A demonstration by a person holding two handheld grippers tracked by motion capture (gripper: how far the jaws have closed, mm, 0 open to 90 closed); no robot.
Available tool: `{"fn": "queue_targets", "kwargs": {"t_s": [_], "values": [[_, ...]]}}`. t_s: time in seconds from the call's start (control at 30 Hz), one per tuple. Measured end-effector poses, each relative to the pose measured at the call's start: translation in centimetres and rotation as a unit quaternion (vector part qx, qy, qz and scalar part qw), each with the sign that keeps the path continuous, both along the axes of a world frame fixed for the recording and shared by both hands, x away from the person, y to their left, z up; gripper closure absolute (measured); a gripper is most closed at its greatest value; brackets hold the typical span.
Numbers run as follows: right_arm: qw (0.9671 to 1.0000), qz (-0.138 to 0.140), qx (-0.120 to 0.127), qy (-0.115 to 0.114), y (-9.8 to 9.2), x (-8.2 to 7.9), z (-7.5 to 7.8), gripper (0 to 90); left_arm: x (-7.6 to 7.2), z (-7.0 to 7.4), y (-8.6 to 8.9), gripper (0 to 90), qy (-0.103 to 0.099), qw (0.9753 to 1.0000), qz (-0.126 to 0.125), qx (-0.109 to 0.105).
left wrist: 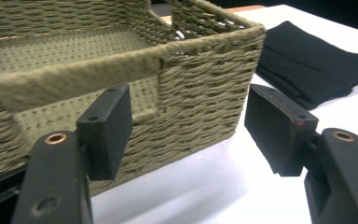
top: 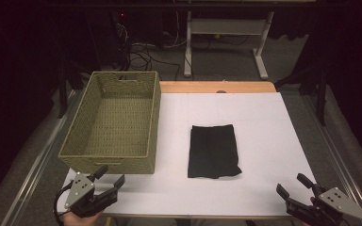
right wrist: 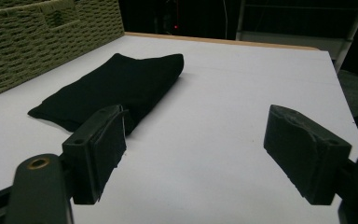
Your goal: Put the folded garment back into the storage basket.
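A folded black cloth (top: 213, 151) lies flat on the white table top (top: 264, 132), right of centre. A woven olive basket (top: 113, 122) stands empty at the left. My left gripper (top: 110, 178) is open at the table's front left corner, just in front of the basket's near wall (left wrist: 196, 93). My right gripper (top: 293, 184) is open at the front right corner, pointing toward the black cloth (right wrist: 116, 86), which lies some way ahead of its jaws. The black cloth (left wrist: 307, 65) also appears to the right of the basket in the left gripper view.
A wooden strip (top: 217, 87) edges the table's far side. Beyond it a white desk frame (top: 226, 28) and cables stand on the dark floor. Metal rails (top: 37, 160) run along both sides of the table.
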State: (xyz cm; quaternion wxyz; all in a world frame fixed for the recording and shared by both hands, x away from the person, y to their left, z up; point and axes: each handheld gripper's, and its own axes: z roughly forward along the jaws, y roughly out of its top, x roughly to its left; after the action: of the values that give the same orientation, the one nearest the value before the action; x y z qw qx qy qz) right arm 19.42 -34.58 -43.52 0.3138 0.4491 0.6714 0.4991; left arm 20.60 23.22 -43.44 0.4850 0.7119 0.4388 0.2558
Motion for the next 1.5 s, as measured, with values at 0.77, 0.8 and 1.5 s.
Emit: {"fn": "queue_targets", "kwargs": {"t_s": [0.77,0.8,1.5], "values": [[1.0,0.0,0.003,0.0,0.0,-0.1,0.0,21.3,0.3,0.2,-2.7,30.1,-0.001,0.9987,-0.05,-0.006],[1.0,0.001,0.004,-0.001,0.0,-0.1,0.0,21.3,0.3,0.2,-2.9,30.0,-0.003,0.9985,-0.054,-0.008],[1.0,-0.001,0.001,0.006,0.0,0.0,-0.1,21.3,0.4,0.2,-5.4,29.9,0.013,0.9966,-0.081,-0.009]]}}
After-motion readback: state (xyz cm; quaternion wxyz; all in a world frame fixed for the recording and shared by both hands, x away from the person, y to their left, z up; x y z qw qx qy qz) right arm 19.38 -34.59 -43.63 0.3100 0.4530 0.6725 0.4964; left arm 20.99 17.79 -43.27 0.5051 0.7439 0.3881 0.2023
